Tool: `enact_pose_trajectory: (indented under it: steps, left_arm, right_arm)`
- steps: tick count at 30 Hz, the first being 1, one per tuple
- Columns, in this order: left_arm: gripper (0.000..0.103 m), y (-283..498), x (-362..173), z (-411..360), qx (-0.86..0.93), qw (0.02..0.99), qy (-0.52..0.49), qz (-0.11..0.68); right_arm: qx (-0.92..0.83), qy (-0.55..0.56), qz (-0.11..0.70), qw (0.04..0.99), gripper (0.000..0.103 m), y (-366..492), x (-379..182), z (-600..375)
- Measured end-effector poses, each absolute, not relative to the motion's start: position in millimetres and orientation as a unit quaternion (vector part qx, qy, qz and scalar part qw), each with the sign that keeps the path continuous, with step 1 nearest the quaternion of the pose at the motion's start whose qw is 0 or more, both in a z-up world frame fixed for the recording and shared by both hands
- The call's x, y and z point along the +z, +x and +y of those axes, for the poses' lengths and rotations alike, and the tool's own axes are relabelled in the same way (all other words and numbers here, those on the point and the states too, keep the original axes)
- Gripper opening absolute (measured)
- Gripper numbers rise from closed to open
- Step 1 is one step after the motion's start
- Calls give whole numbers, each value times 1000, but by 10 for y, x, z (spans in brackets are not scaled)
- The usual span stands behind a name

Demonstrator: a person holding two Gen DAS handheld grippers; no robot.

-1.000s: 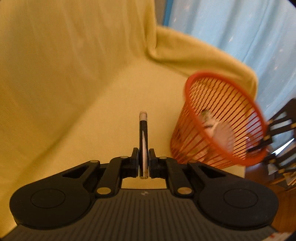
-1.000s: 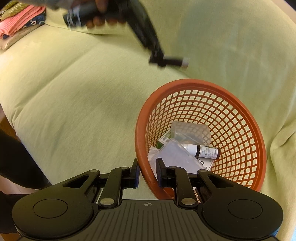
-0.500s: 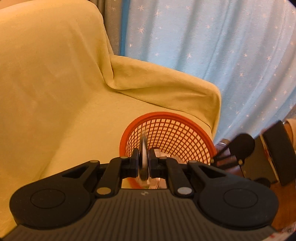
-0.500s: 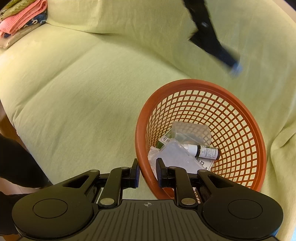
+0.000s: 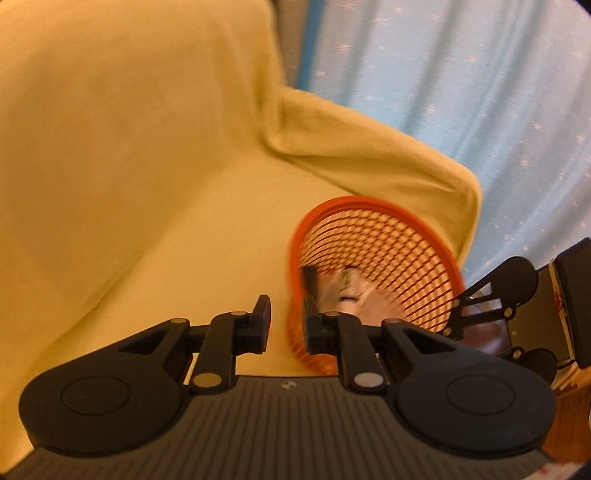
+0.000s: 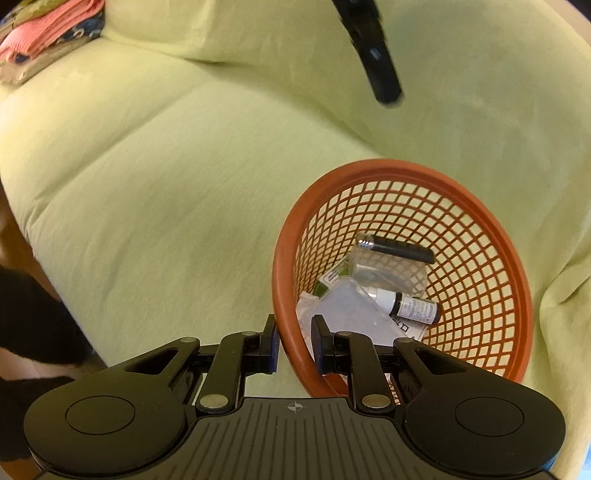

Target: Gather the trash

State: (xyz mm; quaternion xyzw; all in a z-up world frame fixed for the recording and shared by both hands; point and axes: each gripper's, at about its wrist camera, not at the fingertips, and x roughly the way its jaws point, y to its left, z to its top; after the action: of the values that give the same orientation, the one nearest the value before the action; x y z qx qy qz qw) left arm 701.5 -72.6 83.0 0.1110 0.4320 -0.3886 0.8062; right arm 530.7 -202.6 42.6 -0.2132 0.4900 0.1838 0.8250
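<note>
On the yellow-green cloth-covered sofa sits a round orange plastic mesh basket, its near rim caught between the fingers of the right gripper, which are narrowed onto that rim. Inside the basket lie a black flat oblong item with a silver end, a small dark dropper bottle with a white cap and a white label, a green-and-white printed packet and clear plastic wrappers. The bottle's label carries small print, too fine to read; a white card beneath it shows a small square outline and a few unreadable characters. No brand can be made out anywhere.

Only the right wrist view gives the basket's contents sharply, and it alone shows folded pink and patterned cloths at the sofa's far end, plus the left gripper as a dark blurred shape above the basket. The left wrist view is smeared by motion: the basket appears against the sofa arm, its contents a blur. That view alone shows a pale blue curtain with small white stars behind the sofa, and the right gripper's black linkage at the basket's far side. The left gripper stands moderately open, with nothing between its fingers.
</note>
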Motion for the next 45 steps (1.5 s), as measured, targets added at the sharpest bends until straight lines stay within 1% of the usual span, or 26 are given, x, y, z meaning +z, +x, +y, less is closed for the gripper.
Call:
enact_pose_trajectory:
  steps: [8, 14, 21, 22, 23, 24, 25, 27, 28, 31, 34, 37, 41, 45]
  left_arm:
    - [13, 6733, 782, 74, -277, 838, 91, 462]
    - [13, 6393, 781, 482, -215, 854, 65, 469]
    - [13, 6132, 710, 749, -180, 858, 42, 479]
    - [13, 6131, 692, 786, -179, 857, 42, 481]
    - [13, 6142, 670, 820, -178, 856, 42, 483]
    - [13, 6158, 648, 853, -177, 856, 43, 484]
    - [13, 6166, 624, 900, -176, 856, 44, 485]
    - [13, 6208, 586, 956, -173, 855, 42, 487]
    - [13, 6220, 579, 976, -175, 855, 40, 487]
    - [13, 6263, 560, 987, -183, 854, 44, 485]
    - [13, 6331, 571, 963, -189, 854, 50, 483]
    - [13, 6396, 622, 990, -192, 859, 53, 472]
    - [13, 6497, 666, 964, -190, 863, 57, 464]
    - [14, 6553, 672, 894, -193, 865, 70, 458]
  right_arm:
    - [189, -277, 472, 816, 10, 5245, 348, -1924]
    - [201, -323, 455, 805, 8, 5235, 364, -1843]
    - [199, -323, 462, 802, 8, 5333, 351, -1716]
    - [192, -329, 456, 804, 9, 5319, 342, -1696]
    - [188, -327, 454, 807, 14, 5309, 339, -1683]
    - [184, -316, 453, 813, 23, 5305, 349, -1691]
    - [180, -304, 447, 822, 26, 5286, 370, -1703]
    - [180, -275, 429, 841, 39, 5231, 436, -1717]
    - [179, -265, 424, 847, 40, 5209, 466, -1709]
    - [159, -230, 413, 867, 42, 5107, 626, -1684]
    - [105, -134, 409, 896, 42, 5005, 891, -1797]
    - [-4, -50, 417, 908, 42, 4899, 1073, -2074]
    - [-165, 77, 425, 887, 42, 4733, 1126, -2597]
    - [-240, 211, 412, 853, 42, 4609, 1018, -2992]
